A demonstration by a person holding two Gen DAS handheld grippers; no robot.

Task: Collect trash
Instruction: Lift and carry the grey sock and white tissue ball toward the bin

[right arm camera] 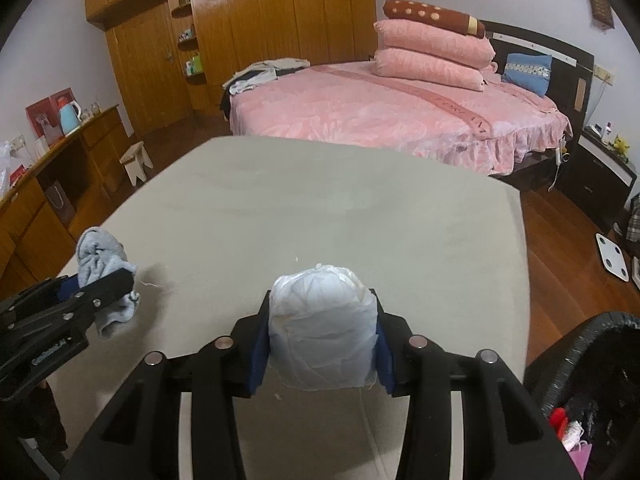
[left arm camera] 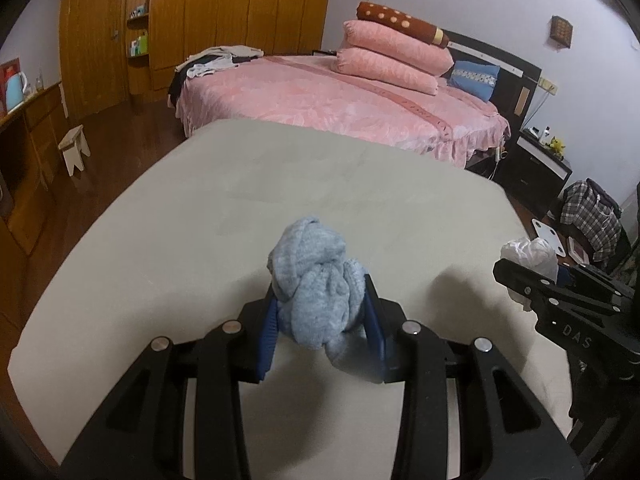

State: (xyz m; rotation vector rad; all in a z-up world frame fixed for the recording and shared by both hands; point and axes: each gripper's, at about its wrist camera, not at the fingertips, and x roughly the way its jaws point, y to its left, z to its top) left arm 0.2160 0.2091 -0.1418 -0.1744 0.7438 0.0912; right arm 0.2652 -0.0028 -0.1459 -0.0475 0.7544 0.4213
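My left gripper (left arm camera: 320, 292) is shut on a crumpled light-blue cloth (left arm camera: 316, 280) and holds it just above the beige table (left arm camera: 240, 200). My right gripper (right arm camera: 320, 304) is shut on a white wad of crumpled plastic or tissue (right arm camera: 322, 332) over the table's (right arm camera: 320, 208) near right part. The left gripper (right arm camera: 100, 292) with the cloth (right arm camera: 100, 256) also shows in the right wrist view at the left. The right gripper (left arm camera: 532, 280) with the white wad (left arm camera: 528, 256) also shows in the left wrist view at the right.
A black-lined trash bin (right arm camera: 580, 384) with rubbish in it stands on the floor right of the table. A pink bed (right arm camera: 380, 112) lies beyond the table. A wooden cabinet (right arm camera: 60, 168) and small stool (right arm camera: 136, 160) stand at left. A white scale (right arm camera: 612, 256) lies on the floor at right.
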